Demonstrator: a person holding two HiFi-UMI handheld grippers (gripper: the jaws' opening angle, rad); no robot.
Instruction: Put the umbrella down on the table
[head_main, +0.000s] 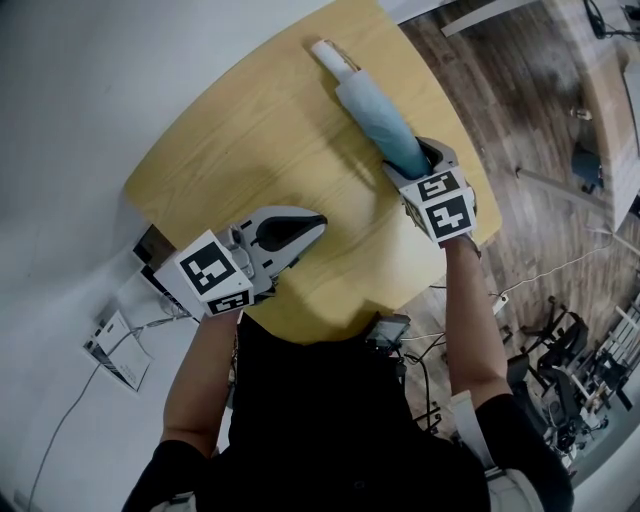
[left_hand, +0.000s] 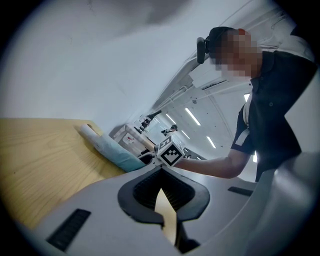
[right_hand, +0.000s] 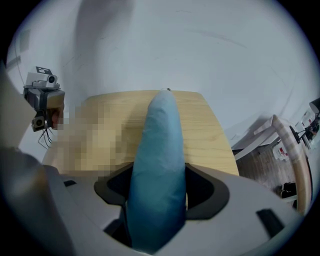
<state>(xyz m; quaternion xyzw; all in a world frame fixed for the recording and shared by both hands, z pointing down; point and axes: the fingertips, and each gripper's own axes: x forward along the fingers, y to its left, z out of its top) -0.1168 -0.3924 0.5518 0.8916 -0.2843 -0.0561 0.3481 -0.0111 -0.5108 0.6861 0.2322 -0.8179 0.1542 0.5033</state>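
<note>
Your right tongs are pinching the umbrella. The 2 jaws sit on either side of its teal, folded fabric, and the bundle fills the gap between them. They hold it at its near, thicker end, over the right part of the table and just inside the right edge.

Your left tongs are pressed almost together with nothing between them. Only a thin slit remains, and the wood of the table shows through it. They hover above the near left part of the table, well apart from the umbrella, with their tips pointing right toward your other hand.

From the right tongs the umbrella runs away from you toward the far edge of the table. Its pale, narrow tip ends near that edge. In the left gripper view the umbrella lies low along the wood, and its far end looks to be resting on the surface. You cannot tell there whether the gripped end touches the table too.

The table is a light wooden one with rounded corners. It stands against a pale wall on the far and left sides. Dark wooden floor lies to its right, and some papers lie on the ground at the near left.
</note>
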